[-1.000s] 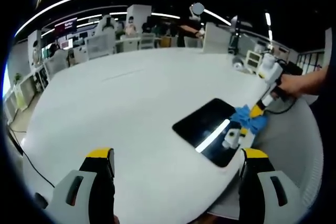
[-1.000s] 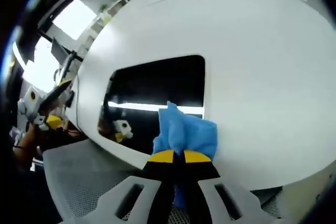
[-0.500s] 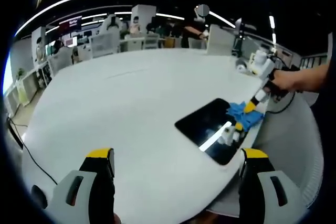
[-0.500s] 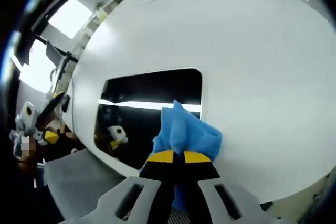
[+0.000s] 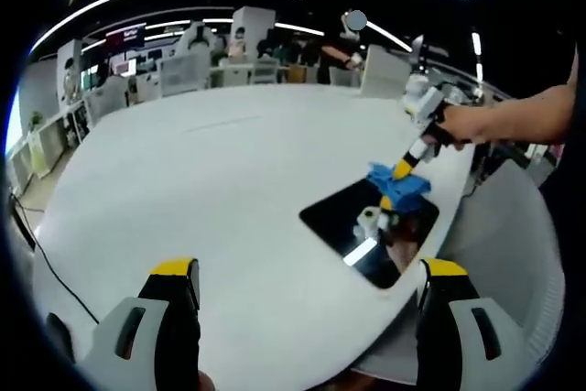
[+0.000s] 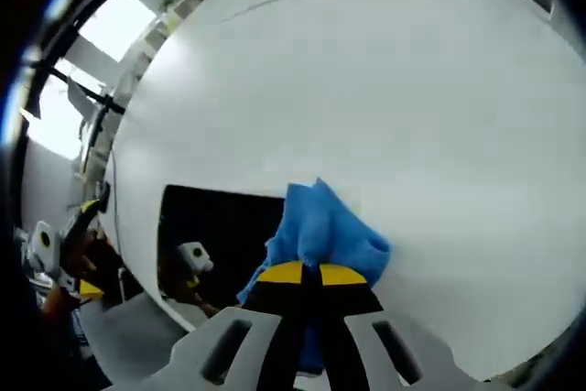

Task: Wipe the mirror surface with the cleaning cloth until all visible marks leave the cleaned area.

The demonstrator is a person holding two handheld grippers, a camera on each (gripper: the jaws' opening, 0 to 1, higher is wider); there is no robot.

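A dark rectangular mirror [image 5: 366,226] lies flat near the right edge of the white table [image 5: 201,180]. My right gripper [image 5: 400,169], held by a hand, is shut on a blue cleaning cloth [image 5: 400,184] and presses it onto the mirror's far end. In the right gripper view the cloth [image 6: 320,226] bulges past the shut yellow-tipped fingers [image 6: 284,273], overlapping the mirror's [image 6: 215,231] right edge. My left gripper [image 5: 307,290] stands open over bare table, well short of the mirror, with nothing between its fingers.
The white table [image 6: 385,80] stretches wide beyond the mirror. A grey mesh chair seat [image 5: 504,244] sits past the table's right edge. Chairs, desks and screens [image 5: 220,52] stand in the room behind.
My right gripper has carried the cloth from the mirror's near right side toward its far end. The left gripper stays open in about the same place.
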